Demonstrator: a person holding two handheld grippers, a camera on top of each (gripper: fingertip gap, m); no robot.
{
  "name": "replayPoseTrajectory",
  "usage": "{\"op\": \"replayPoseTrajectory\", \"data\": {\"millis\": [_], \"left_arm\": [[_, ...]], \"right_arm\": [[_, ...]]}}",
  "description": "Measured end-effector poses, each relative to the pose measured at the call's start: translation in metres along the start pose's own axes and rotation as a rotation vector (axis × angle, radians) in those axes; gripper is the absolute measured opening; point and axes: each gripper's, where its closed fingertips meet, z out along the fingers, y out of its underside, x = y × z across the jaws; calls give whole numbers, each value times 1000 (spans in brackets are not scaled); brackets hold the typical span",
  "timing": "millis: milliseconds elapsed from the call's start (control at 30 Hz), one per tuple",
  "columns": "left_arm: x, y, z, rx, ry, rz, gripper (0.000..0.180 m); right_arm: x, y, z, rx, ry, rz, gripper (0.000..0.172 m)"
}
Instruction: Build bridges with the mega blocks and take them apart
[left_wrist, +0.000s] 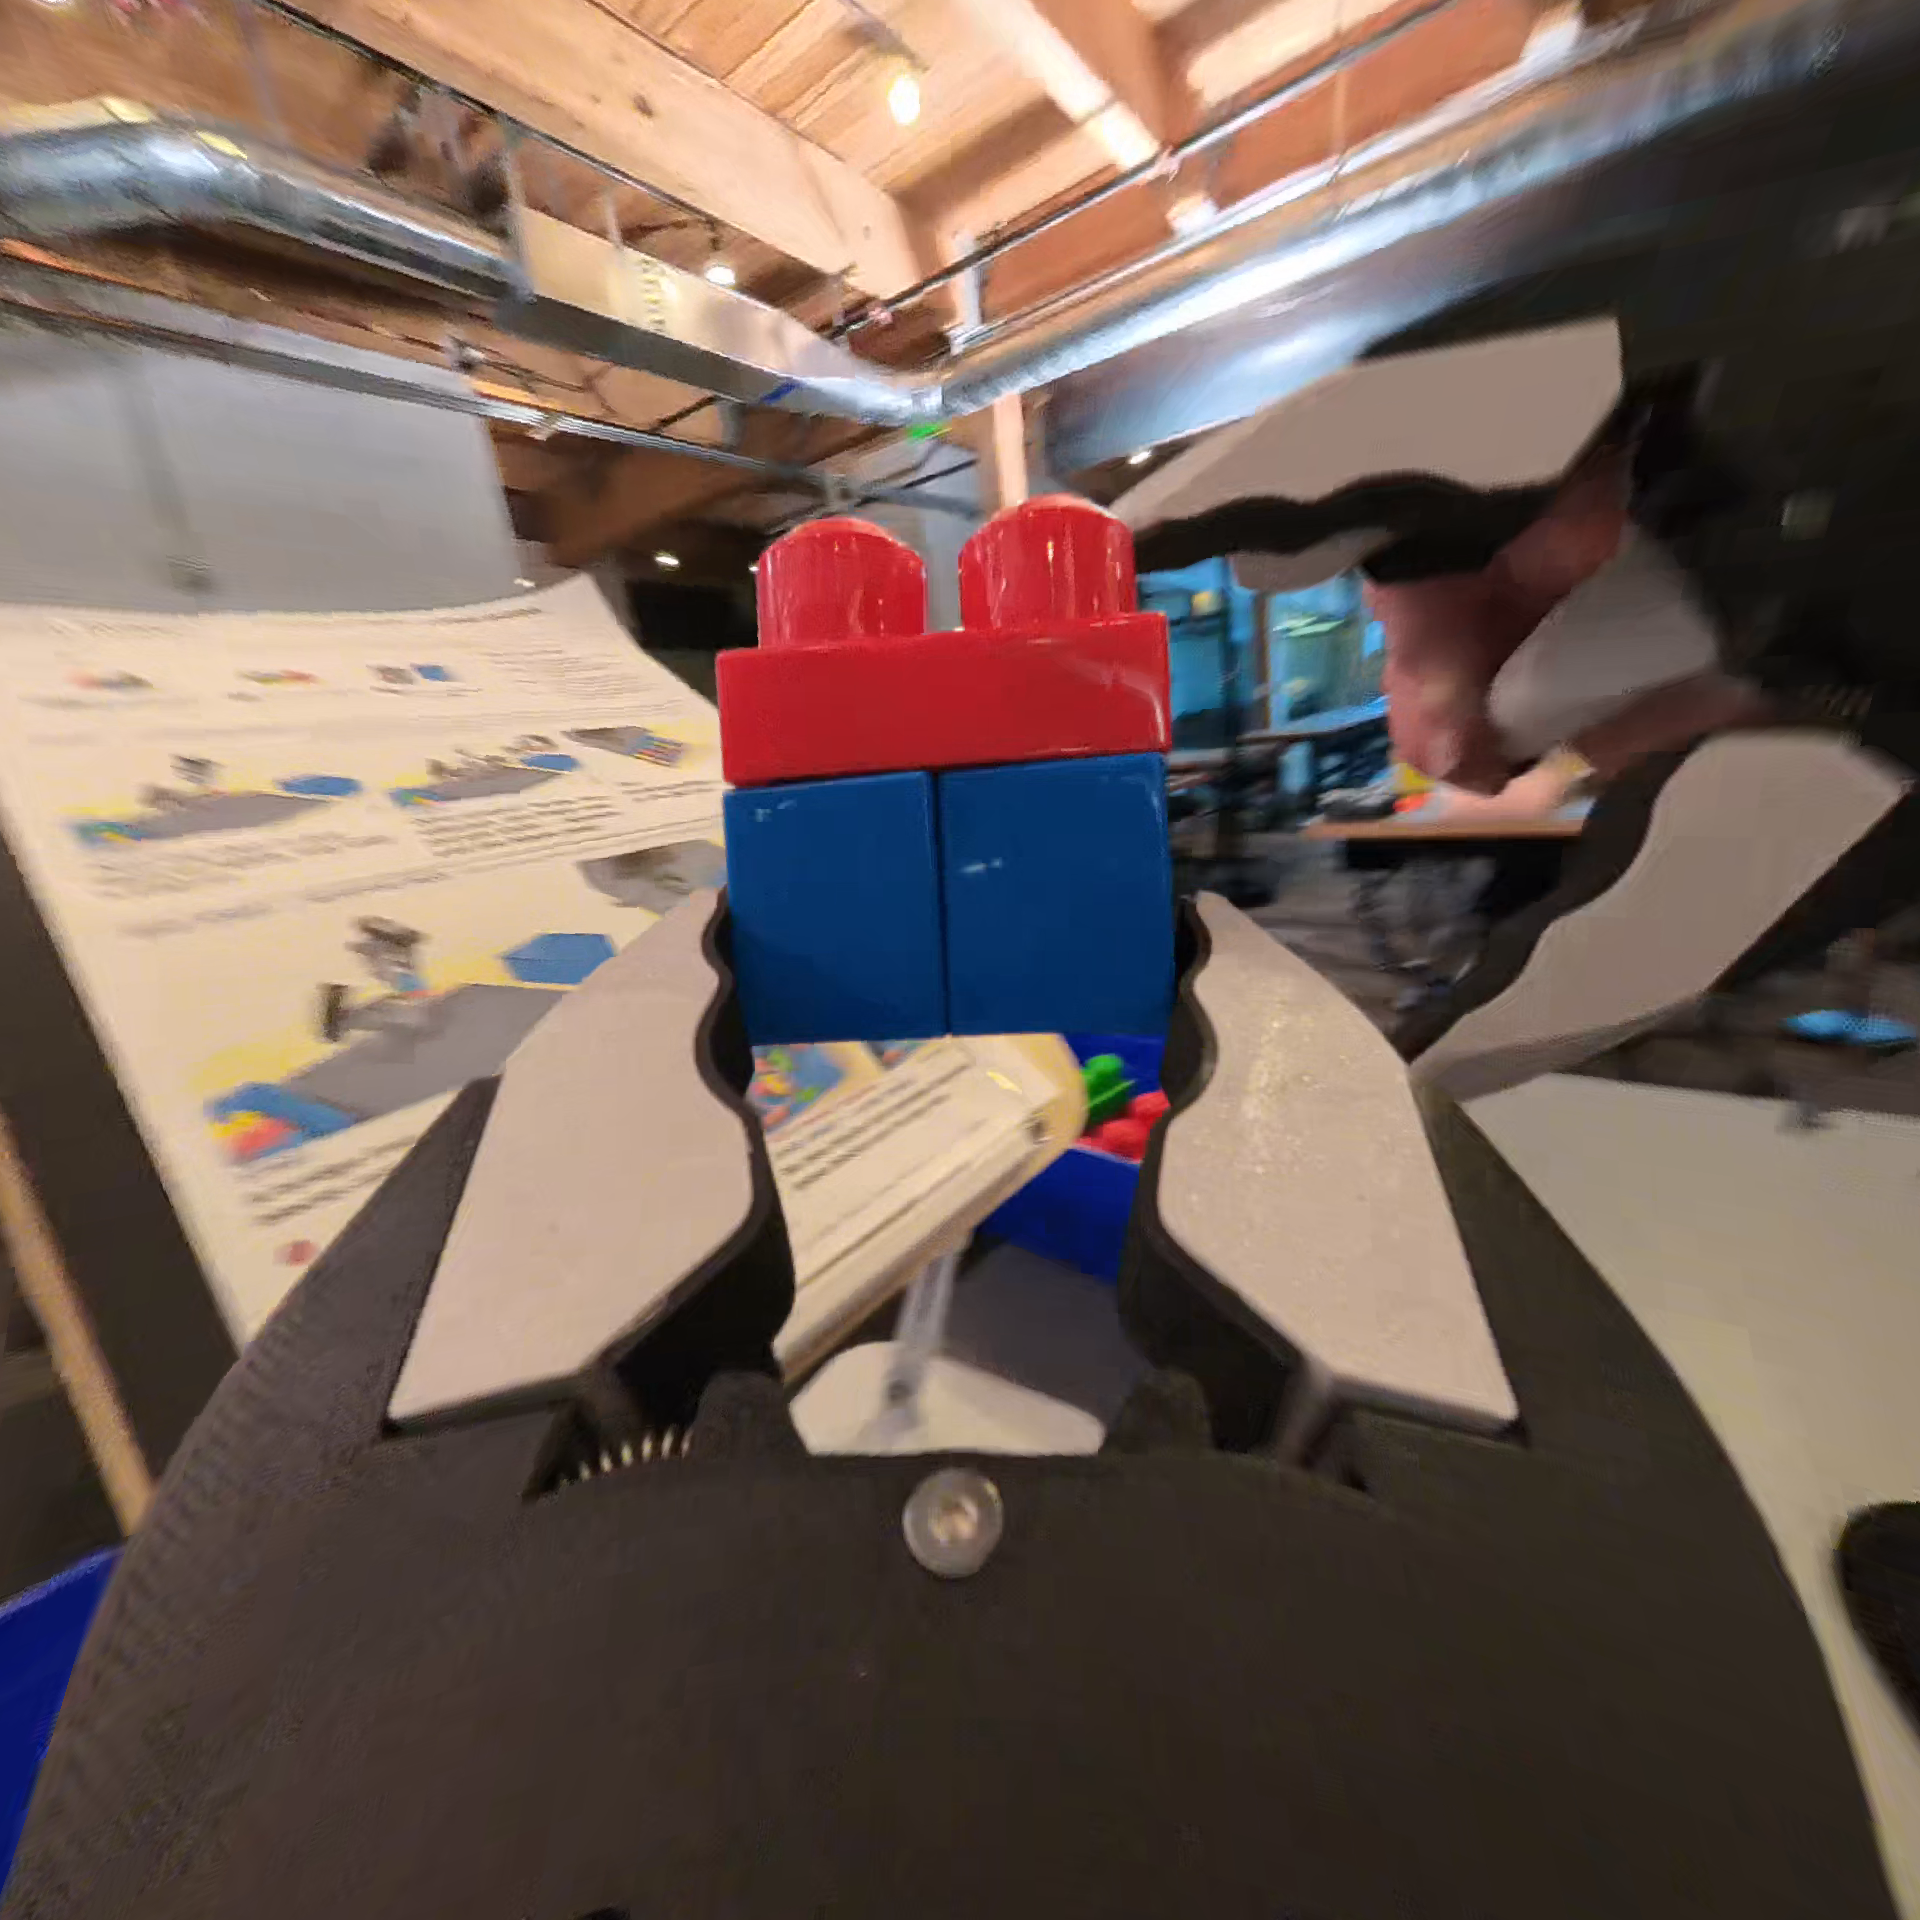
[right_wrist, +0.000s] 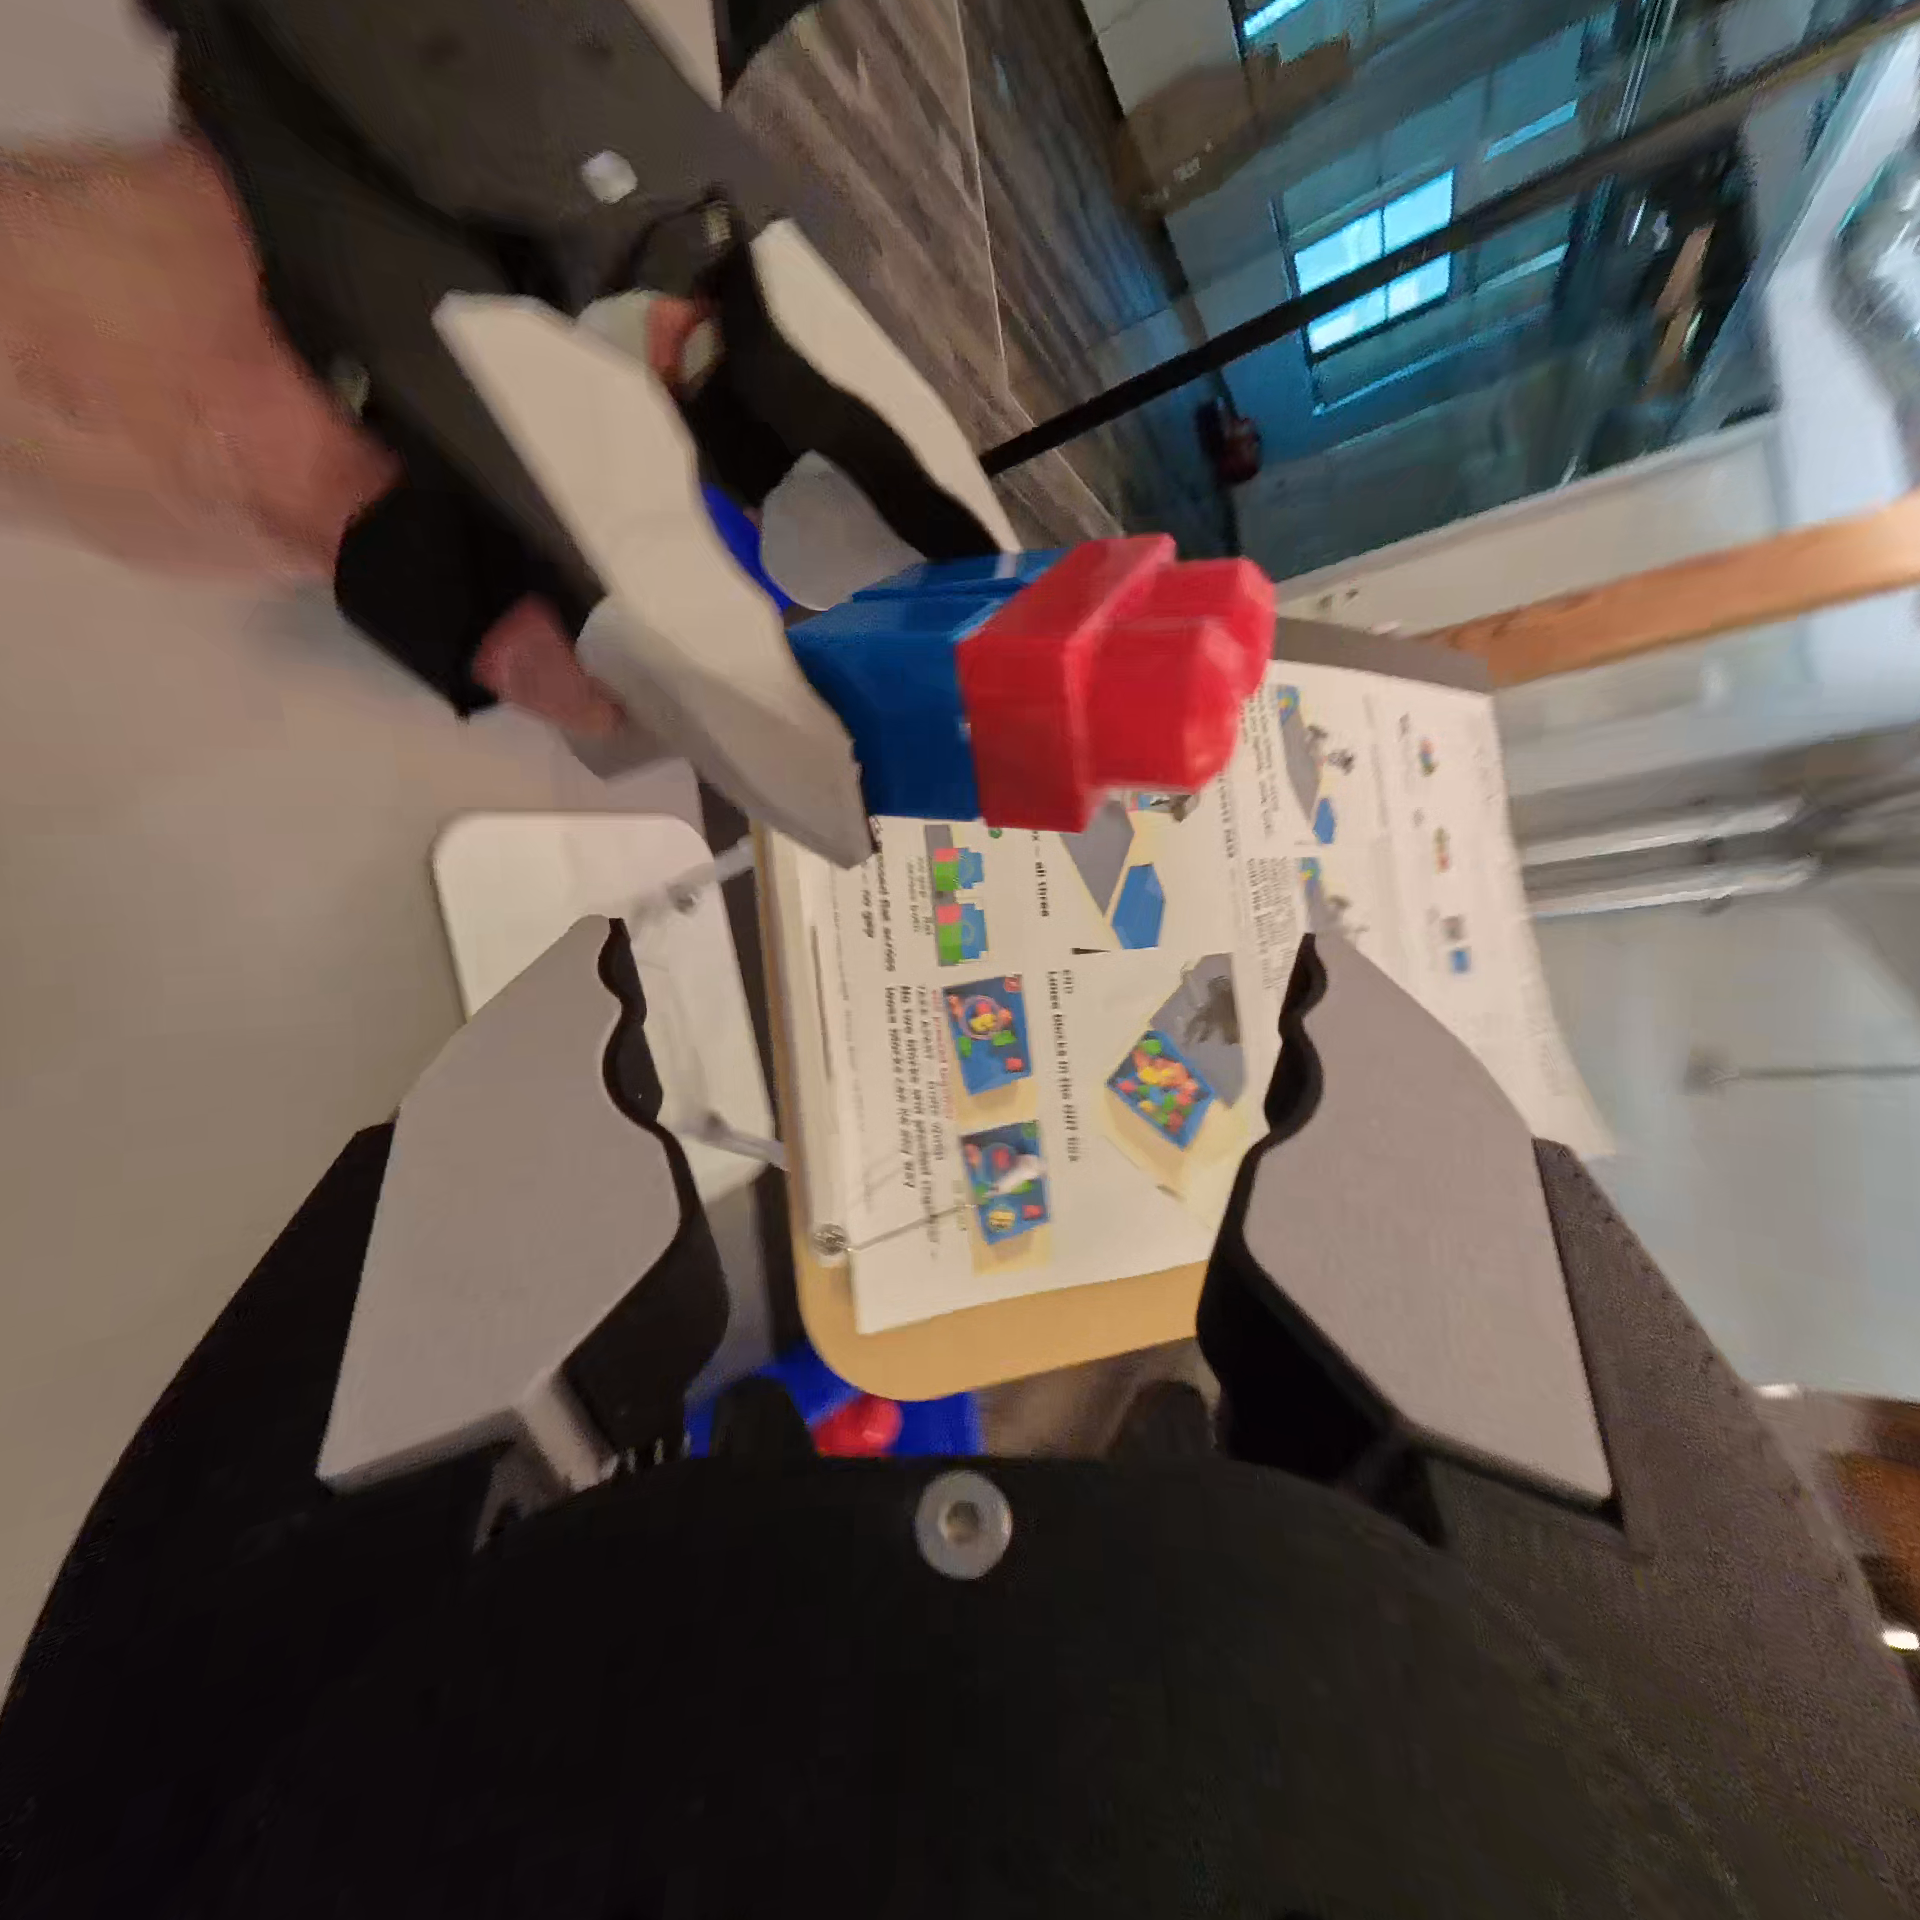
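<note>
The two side-by-side blue plastic blocks (left_wrist: 948, 904) capped by a red two-stud block (left_wrist: 943, 686) are clamped low down between the pads of the left gripper (left_wrist: 948, 966), in mid-air. A seam could be split by a twist. The right gripper (right_wrist: 956, 1039) is spread wide, holding nothing; the stack lies beyond it. The instruction sheet on its wooden board (right_wrist: 1039, 1340) limits room behind.

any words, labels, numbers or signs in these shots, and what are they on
instruction sheet on the tan board: printed text beside photos of blocks; its wording is not given here, and most is motion-blurred.
the same sheet in the left wrist view: too blurred to read.
red block, blue blocks, left tool, right tool: no writing visible.
</note>
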Motion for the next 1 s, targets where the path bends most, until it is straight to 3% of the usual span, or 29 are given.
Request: {"op": "replayPoseTrajectory", "data": {"millis": [67,167,333,400,567,667,833,1000], "left_arm": [[-5,3,0,-38,-88,111,77],[-5,11,3,-104,-169,269,77],[5,15,7,-118,-135,300,77],[20,10,8,-53,17,166,77],[29,-9,-1,155,524,-630,77],[29,-16,-11,254,752,-895,77],[52,-21,-12,285,922,-1001,77],[73,-21,-15,286,1071,-1050,77]], "right_arm": [[11,5,-2,-18,-7,174,112],[27,3,-8,-24,53,289,108],[33,7,-10,-43,57,310,105],[30,3,-13,20,37,261,108],[23,-12,-23,108,106,-9,118],[12,-17,-18,91,93,-96,128],[-3,-28,6,69,112,-212,143],[-2,-30,24,17,138,-243,136]]}}
